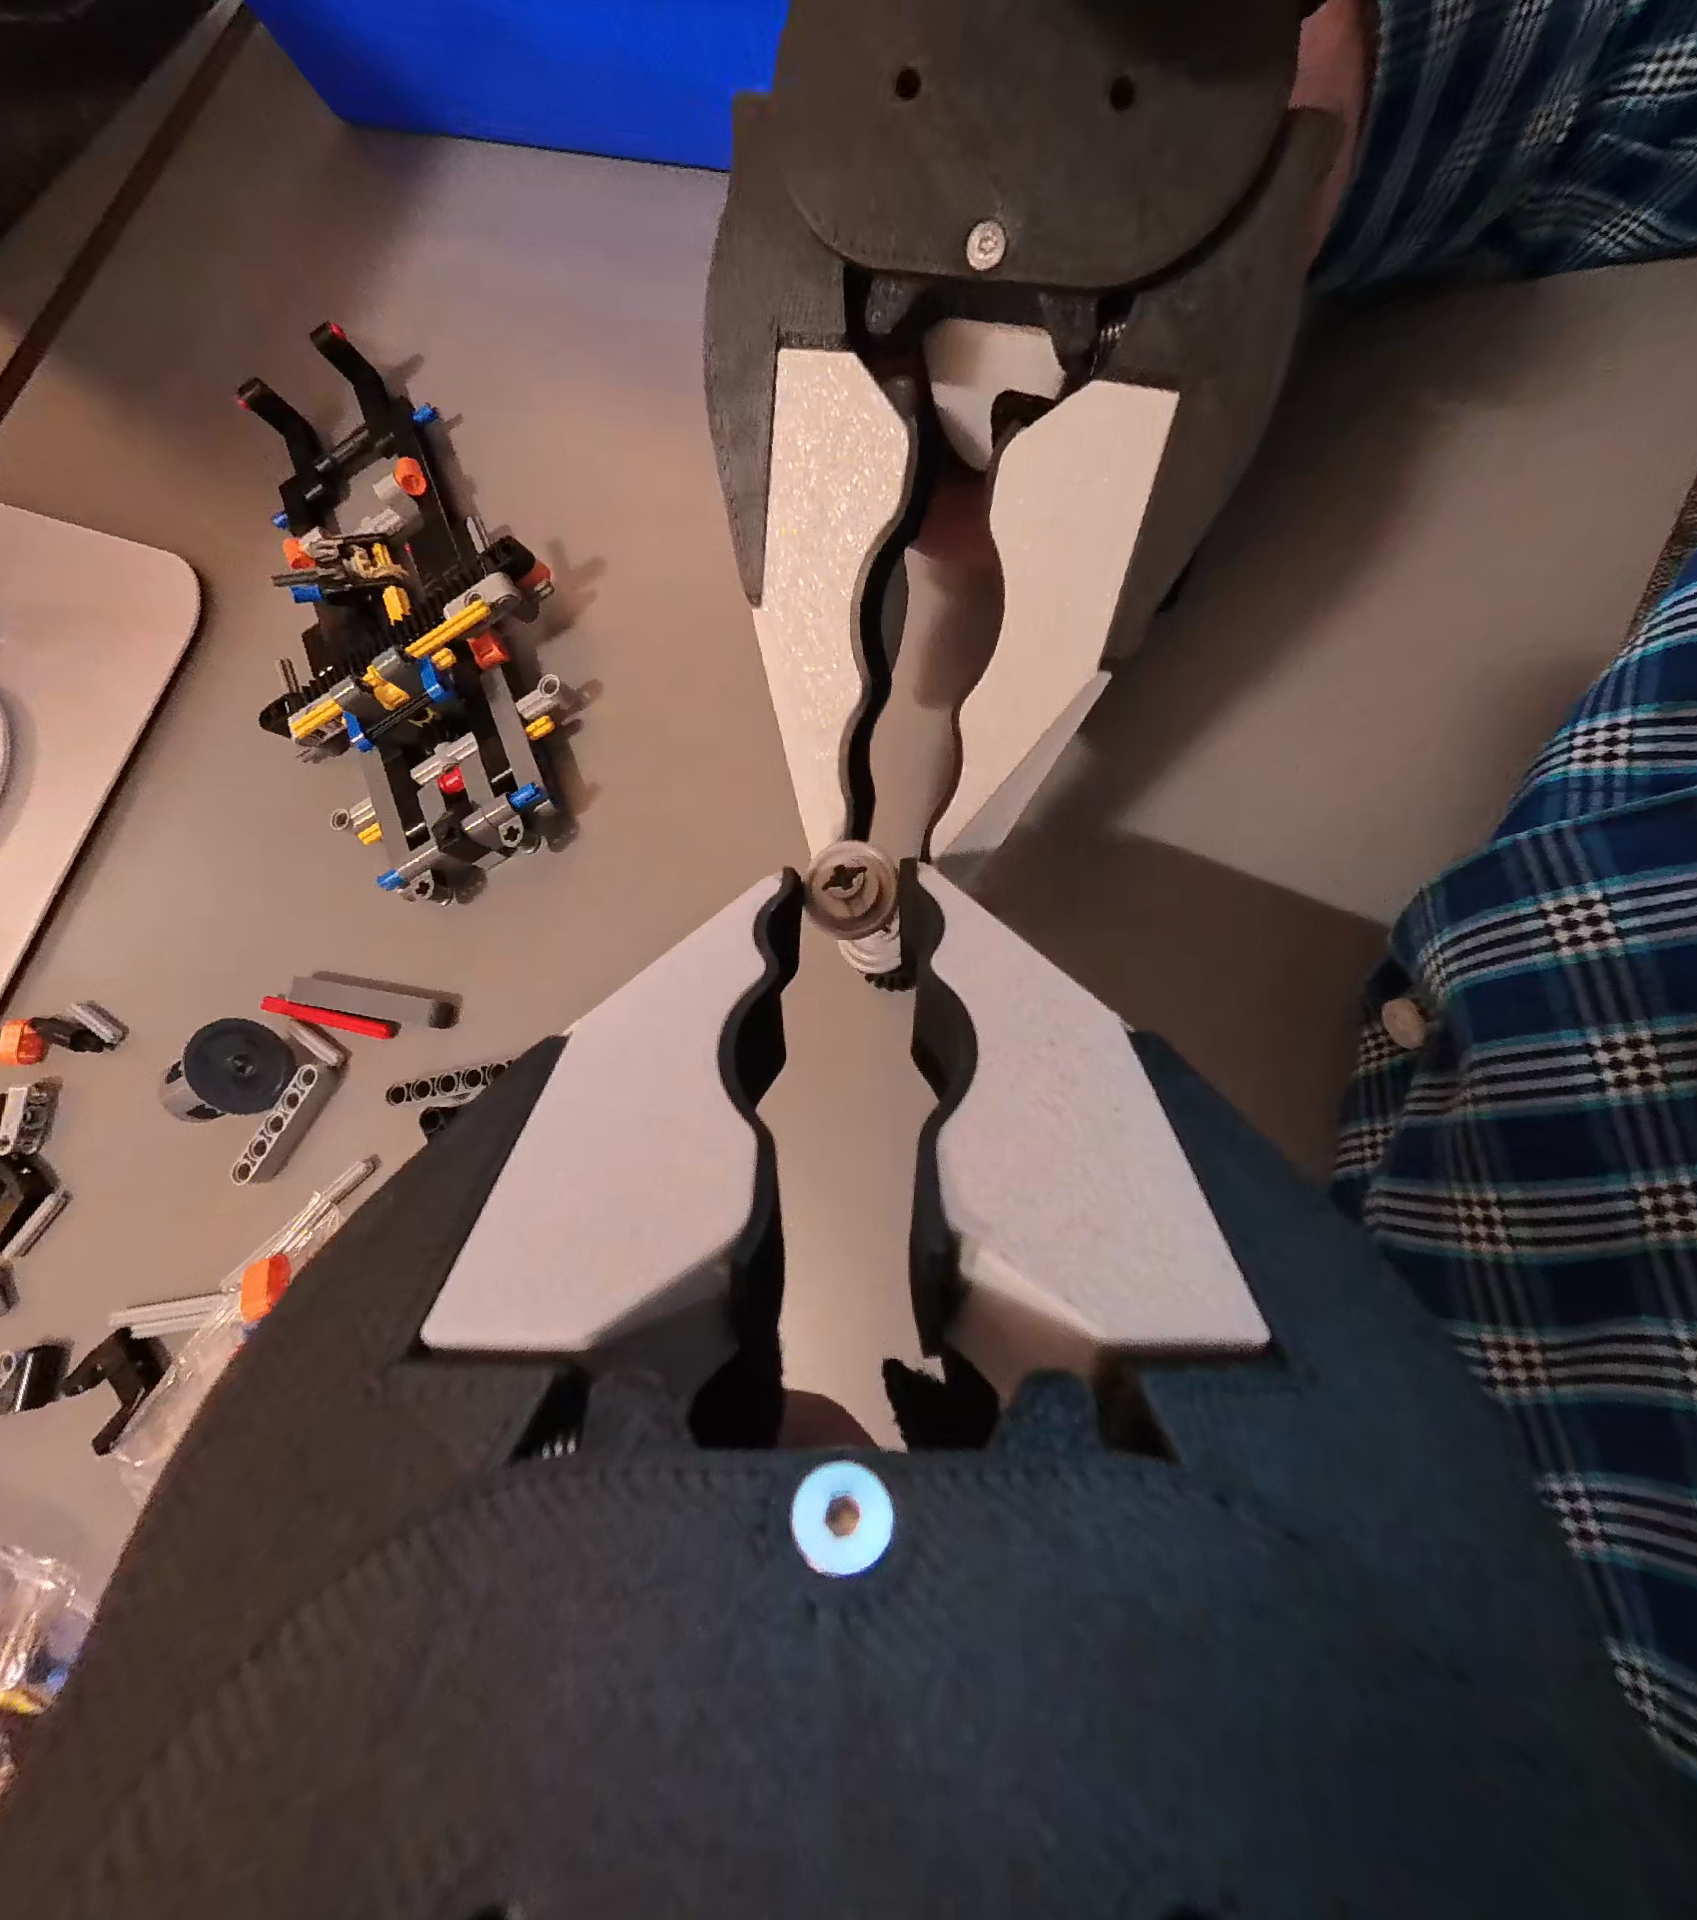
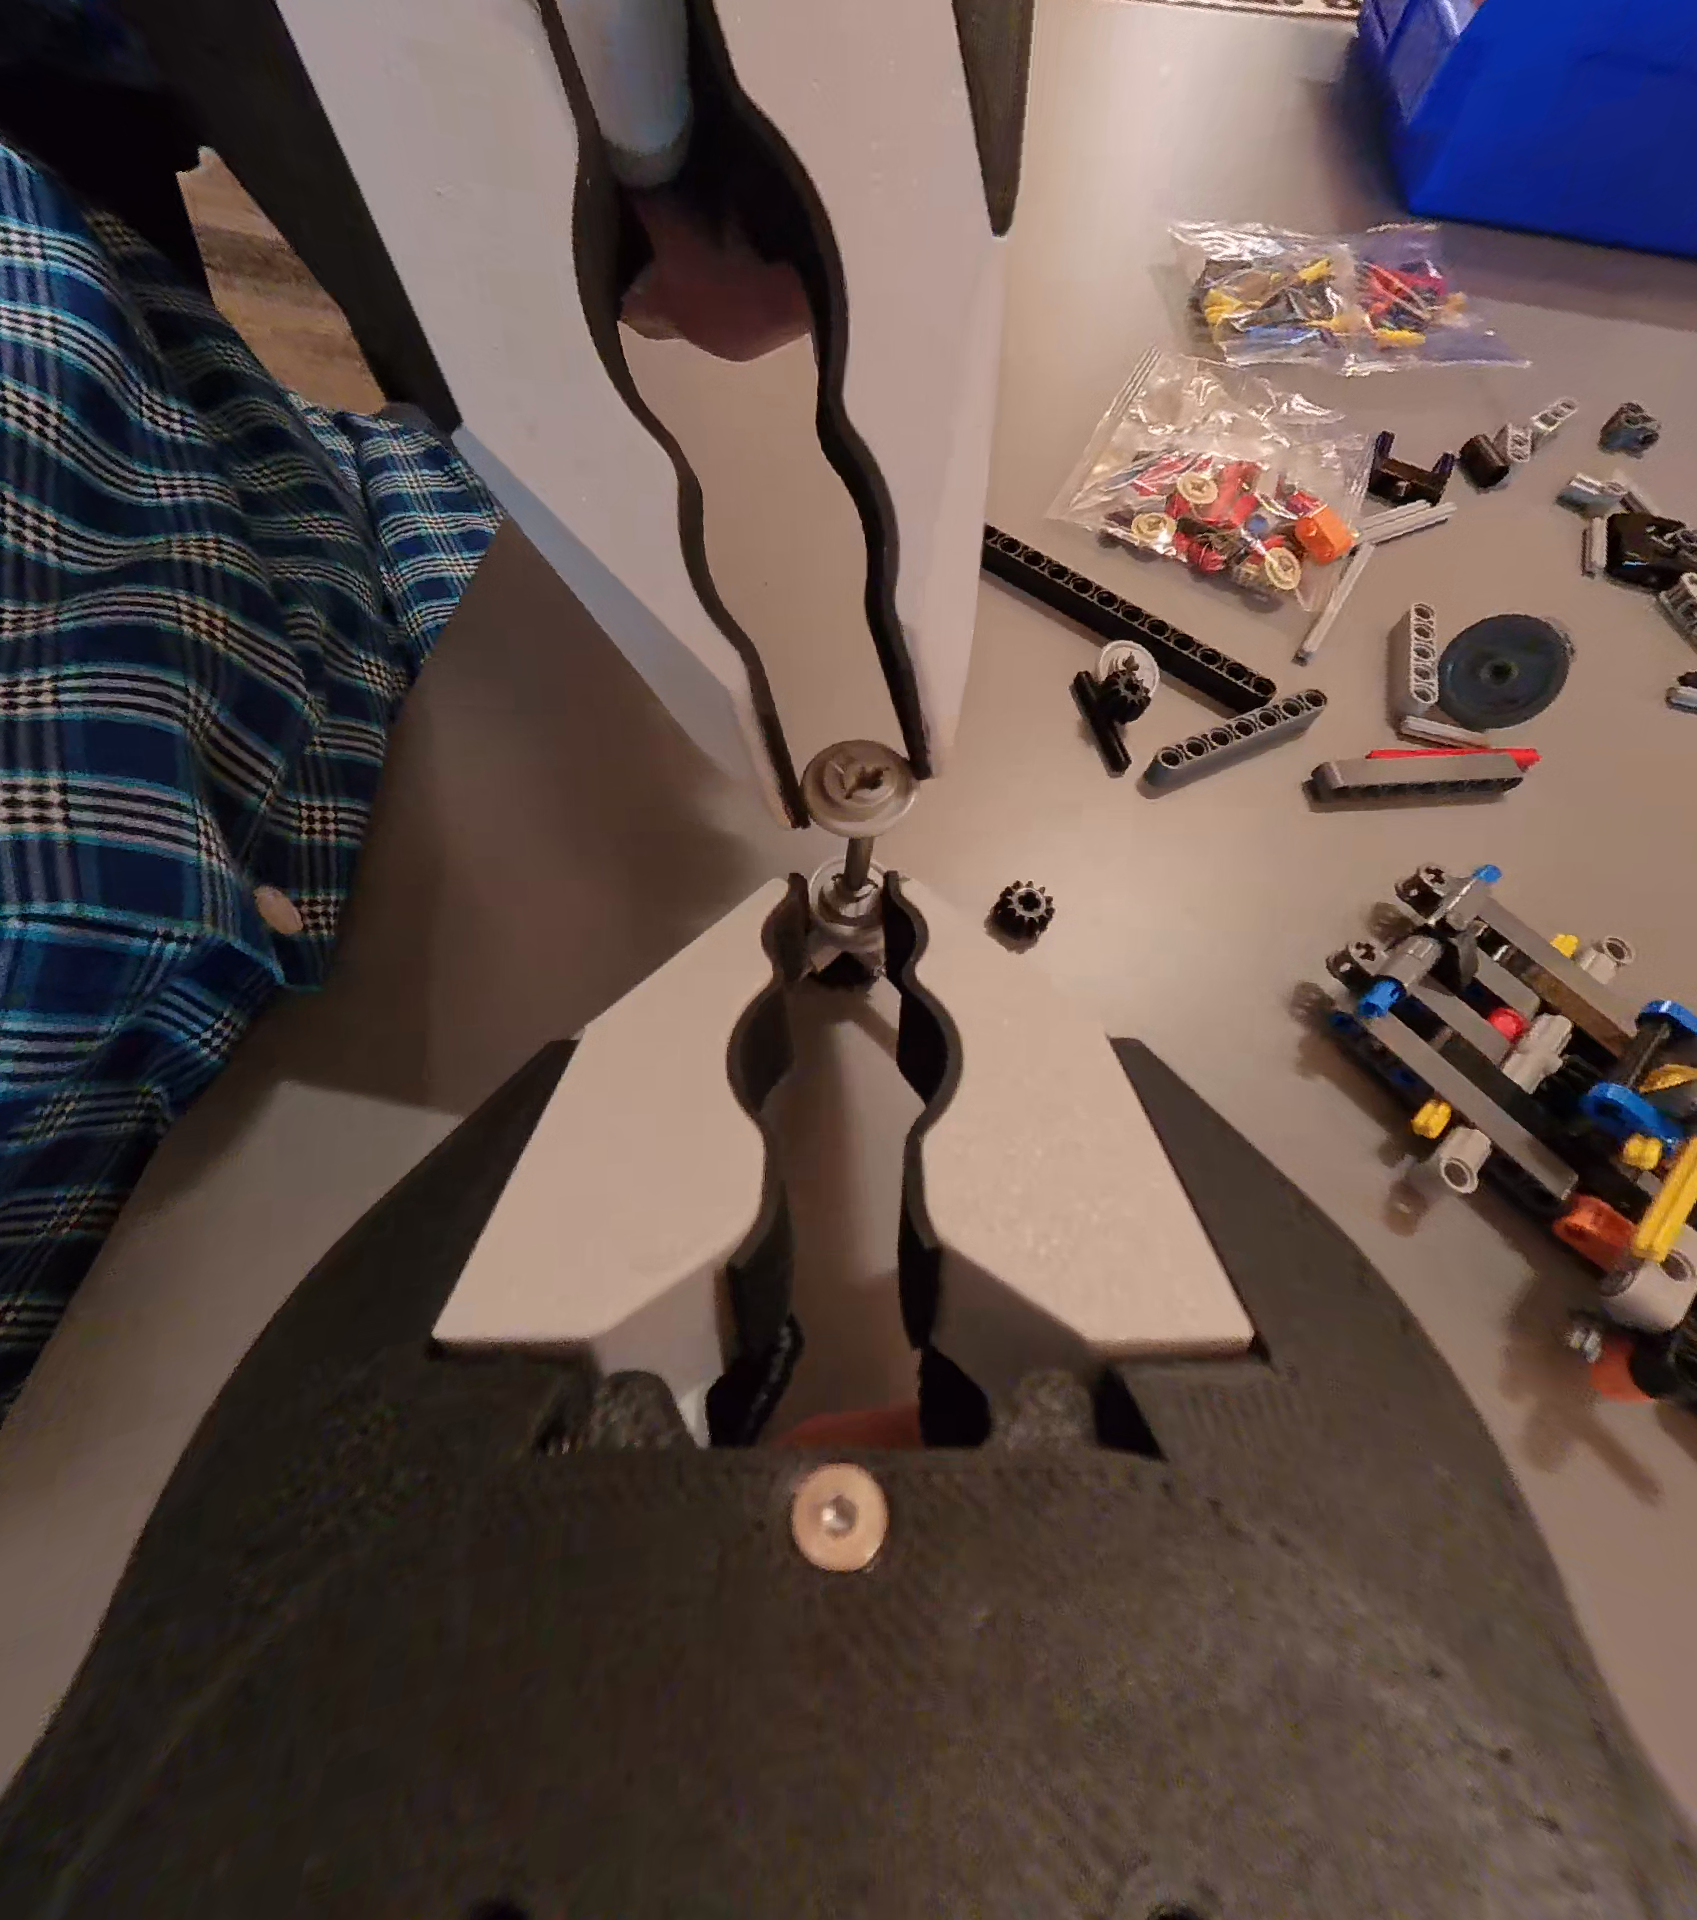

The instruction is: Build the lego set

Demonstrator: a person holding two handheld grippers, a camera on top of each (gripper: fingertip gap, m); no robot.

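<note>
My left gripper (image 1: pixel 854 896) is shut on a grey disc wheel (image 1: pixel 854 885) at its fingertips. A thin axle (image 2: pixel 856 860) runs from the disc (image 2: pixel 859 792) to a grey bush and small black gear (image 2: pixel 839 940). My right gripper (image 2: pixel 844 914) is shut on that bush and gear end. The two grippers meet tip to tip above the grey table (image 1: pixel 553 343), close to its near edge. The part-built chassis (image 1: pixel 418 665) of black, grey, yellow and blue parts lies on the table away from both grippers; it also shows in the right wrist view (image 2: pixel 1602 1122).
A loose black gear (image 2: pixel 1024 912) lies just right of my right gripper. Loose beams, a dark wheel (image 2: pixel 1504 670) and a long black beam (image 2: pixel 1124 613) lie on the table. Two parts bags (image 2: pixel 1218 488) and a blue bin (image 2: pixel 1592 114) stand farther off. A person's plaid shirt (image 1: pixel 1602 1143) is close by. The tips of both grippers are at nearly the same place.
</note>
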